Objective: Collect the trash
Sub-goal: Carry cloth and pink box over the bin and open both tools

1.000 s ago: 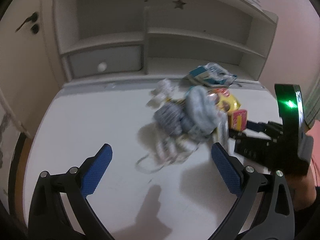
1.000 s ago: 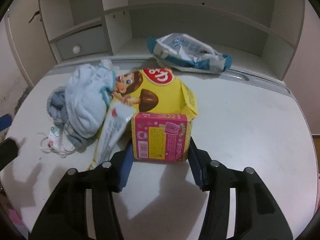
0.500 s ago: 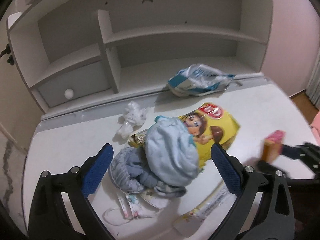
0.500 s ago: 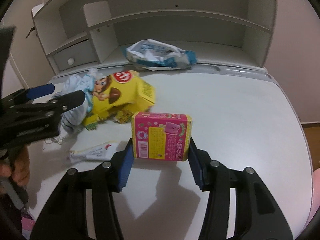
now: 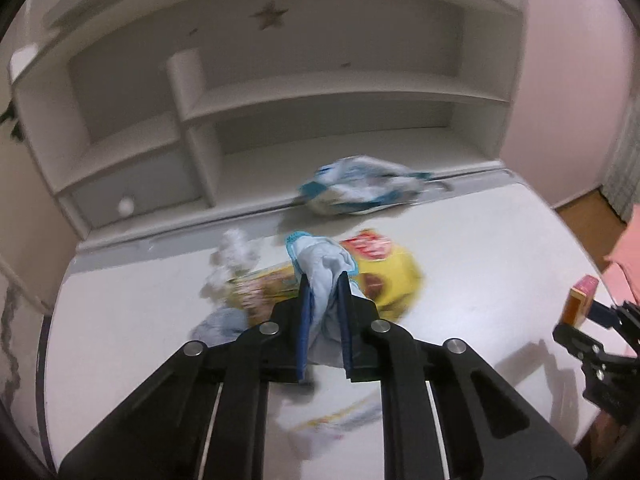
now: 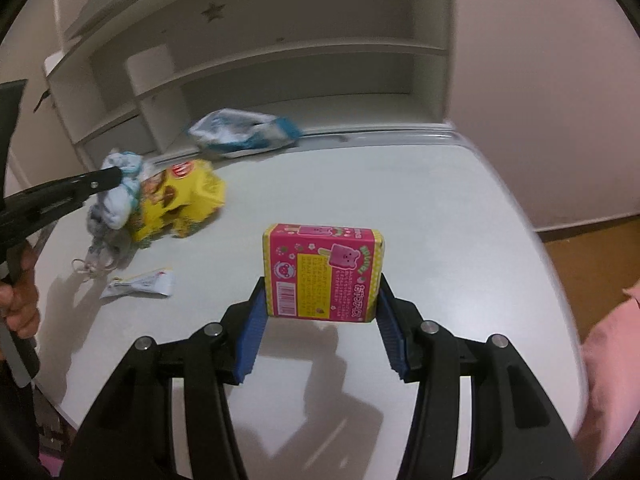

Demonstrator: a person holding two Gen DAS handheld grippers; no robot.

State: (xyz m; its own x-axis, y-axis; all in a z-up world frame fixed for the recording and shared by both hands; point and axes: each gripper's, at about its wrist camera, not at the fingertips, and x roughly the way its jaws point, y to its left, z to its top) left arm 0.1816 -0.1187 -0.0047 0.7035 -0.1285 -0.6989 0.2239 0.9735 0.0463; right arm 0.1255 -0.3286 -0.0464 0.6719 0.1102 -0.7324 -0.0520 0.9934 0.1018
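The left gripper (image 5: pixel 323 280) is pinching a pale blue cloth (image 5: pixel 322 264), its blue pads pressed tight on the bunched fabric, which is bulging out above and below them. Beneath and just behind the cloth, a yellow snack bag (image 5: pixel 384 276) is lying on the white desk (image 5: pixel 500 248), with a crumpled white tissue (image 5: pixel 234 254) touching its left end. The right gripper (image 6: pixel 322 312) is clamping a pink candy box (image 6: pixel 324 272) by its two short sides, holding it upright and clear of the desk, printed face toward the camera; whether anything is inside the box cannot be told. From the right wrist view, a small flat white wrapper (image 6: pixel 140 283) is lying alone on the desk, near the cloth and apart from the box. A crumpled blue and white bag (image 5: pixel 360 192) is resting at the back, partly on the lowest ledge of the white shelf unit (image 5: pixel 340 92), whose open compartments are showing nothing in them. A closed drawer with a round white knob (image 5: pixel 126 204) is sitting at the unit's lower left. The person's hand (image 6: pixel 18 304) is gripping the left gripper's handle.
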